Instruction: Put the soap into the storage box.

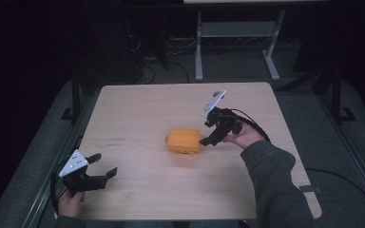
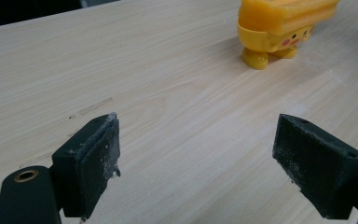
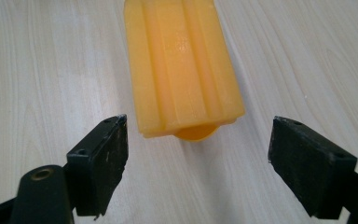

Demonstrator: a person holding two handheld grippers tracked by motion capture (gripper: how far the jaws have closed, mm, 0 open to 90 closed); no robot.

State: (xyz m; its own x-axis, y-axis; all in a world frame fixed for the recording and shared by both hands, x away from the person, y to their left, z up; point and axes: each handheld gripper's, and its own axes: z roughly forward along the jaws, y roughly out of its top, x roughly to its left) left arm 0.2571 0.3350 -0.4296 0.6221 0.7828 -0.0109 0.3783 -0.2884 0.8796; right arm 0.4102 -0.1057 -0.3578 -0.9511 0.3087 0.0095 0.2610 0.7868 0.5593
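**Both grippers spread wide, hands well apart**

The left gripper (image 1: 103, 166) sits low at the near left, jaws parted, gripped by the left hand (image 1: 70, 203). The right gripper (image 1: 203, 139), jaws likewise apart, extends from the right hand (image 1: 245, 136), grey sleeve (image 1: 273, 183) behind.

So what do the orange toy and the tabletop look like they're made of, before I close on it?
The orange toy looks like moulded plastic, smooth with a slight gloss: it shows soft highlights, ridged seams and a printed face in the left gripper view. Probably rigid, though that can't be confirmed by sight. The tabletop looks like pale wood or wood-grain laminate, matte, with fine grain lines and some scuffs.
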